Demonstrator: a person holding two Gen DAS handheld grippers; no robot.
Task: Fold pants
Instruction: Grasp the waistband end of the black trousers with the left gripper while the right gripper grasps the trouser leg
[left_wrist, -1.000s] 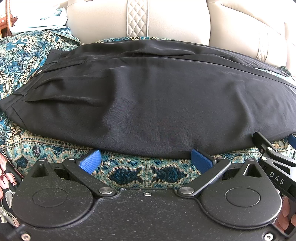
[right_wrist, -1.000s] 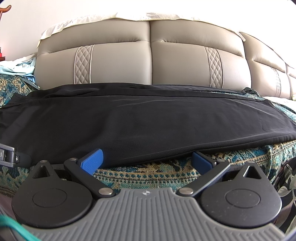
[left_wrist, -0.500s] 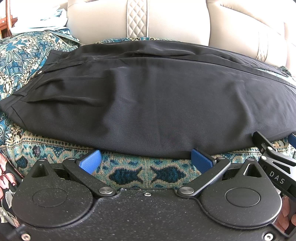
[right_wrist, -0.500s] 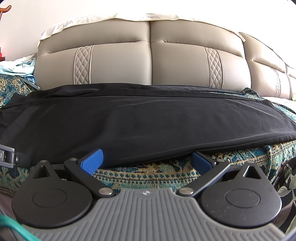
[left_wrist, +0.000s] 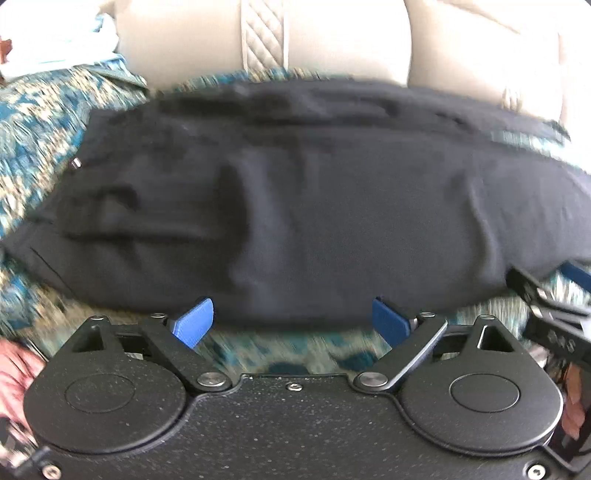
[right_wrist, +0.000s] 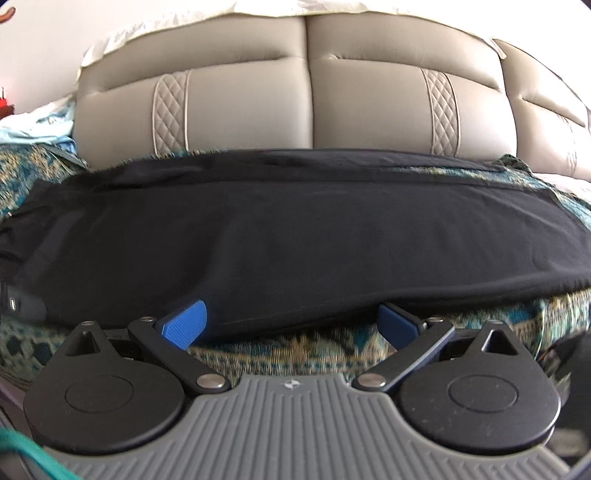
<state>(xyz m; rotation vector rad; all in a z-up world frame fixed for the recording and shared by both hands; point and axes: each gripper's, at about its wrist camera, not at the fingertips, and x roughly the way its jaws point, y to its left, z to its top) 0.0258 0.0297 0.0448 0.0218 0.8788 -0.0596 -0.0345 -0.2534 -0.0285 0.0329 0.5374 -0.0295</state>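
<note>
A: One pair of black pants (left_wrist: 314, 206) is lying flat across the patterned bedspread (left_wrist: 44, 122), stretching sideways in front of the padded headboard (right_wrist: 306, 96), and you're working two grippers along its near edge.

B: How are your jaws sitting?

A: Your left gripper (left_wrist: 293, 320) is standing wide but has just been closing a little, with the near hem of the pants lying between its blue pads (left_wrist: 194, 323) and nothing pressing yet. Your right gripper (right_wrist: 291, 322) is standing wide too, the hem draping between its fingers, pads apart from the cloth.

B: Anything crowding you?

A: That right gripper's arm is showing at the right edge of the left view, just beside the hem. One hand (left_wrist: 14, 376) is peeking in at the lower left. The left view is blurring.
</note>
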